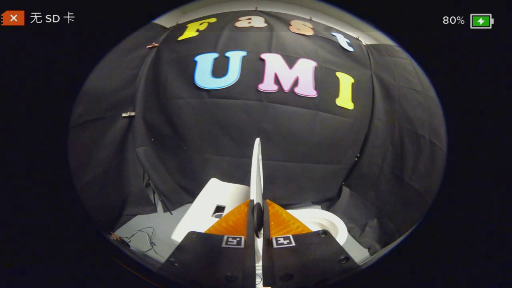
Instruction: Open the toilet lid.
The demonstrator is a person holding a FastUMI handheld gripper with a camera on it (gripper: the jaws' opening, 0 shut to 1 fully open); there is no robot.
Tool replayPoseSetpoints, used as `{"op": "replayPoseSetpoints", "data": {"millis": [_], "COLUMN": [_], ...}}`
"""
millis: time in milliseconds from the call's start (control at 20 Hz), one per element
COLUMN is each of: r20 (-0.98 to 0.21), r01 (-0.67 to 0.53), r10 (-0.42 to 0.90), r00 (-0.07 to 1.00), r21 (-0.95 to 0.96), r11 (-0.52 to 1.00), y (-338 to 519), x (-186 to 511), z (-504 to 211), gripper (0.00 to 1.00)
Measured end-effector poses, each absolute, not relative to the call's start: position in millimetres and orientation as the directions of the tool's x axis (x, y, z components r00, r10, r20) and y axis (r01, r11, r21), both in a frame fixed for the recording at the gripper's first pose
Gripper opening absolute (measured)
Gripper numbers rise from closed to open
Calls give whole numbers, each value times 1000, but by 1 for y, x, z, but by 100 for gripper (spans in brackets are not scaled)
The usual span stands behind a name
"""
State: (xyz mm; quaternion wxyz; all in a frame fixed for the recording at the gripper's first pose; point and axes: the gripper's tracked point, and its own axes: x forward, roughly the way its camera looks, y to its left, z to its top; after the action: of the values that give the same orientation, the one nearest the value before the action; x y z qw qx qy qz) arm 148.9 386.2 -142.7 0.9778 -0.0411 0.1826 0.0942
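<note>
The thin white plastic toilet lid (256, 168) was seen edge-on, raised upright and pinched between the fingers of the gripper (258, 218), which were pressed against its two faces. The white toilet's boxy tank (208, 204) lay at ten o'clock from the fingertips, the round white bowl rim (330, 226) at three o'clock. Loose thin cables (140, 238) lay on the grey floor (168, 220) at nine o'clock.

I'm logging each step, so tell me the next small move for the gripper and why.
Probably carry the lid a little further back toward the tank, then release. The gripper is shut on the toilet lid, which stands edge-on and about upright between the fingers, with the open bowl to one side and the tank to the other.
</note>
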Motion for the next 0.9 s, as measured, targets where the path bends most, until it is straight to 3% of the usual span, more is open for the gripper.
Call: {"op": "replayPoseSetpoints", "data": {"millis": [400, 600, 700, 800, 850, 900], "r20": [-324, -291, -308, -332, -339, -342], "r01": [-253, -209, -219, -232, -238, -242], "r10": [159, 122, 138, 149, 154, 158], "r00": [932, 949, 942, 932, 928, 926], "r21": [-273, -289, -246, -225, -222, -218], "r11": [928, 934, 944, 946, 946, 945], "y": [443, 426, 425, 422, 420, 418], "x": [139, 146, 152, 153, 153, 153], "z": [-156, -151, -154, -158, -159, -159], "gripper": [11, 11, 17, 28, 39, 40]}}
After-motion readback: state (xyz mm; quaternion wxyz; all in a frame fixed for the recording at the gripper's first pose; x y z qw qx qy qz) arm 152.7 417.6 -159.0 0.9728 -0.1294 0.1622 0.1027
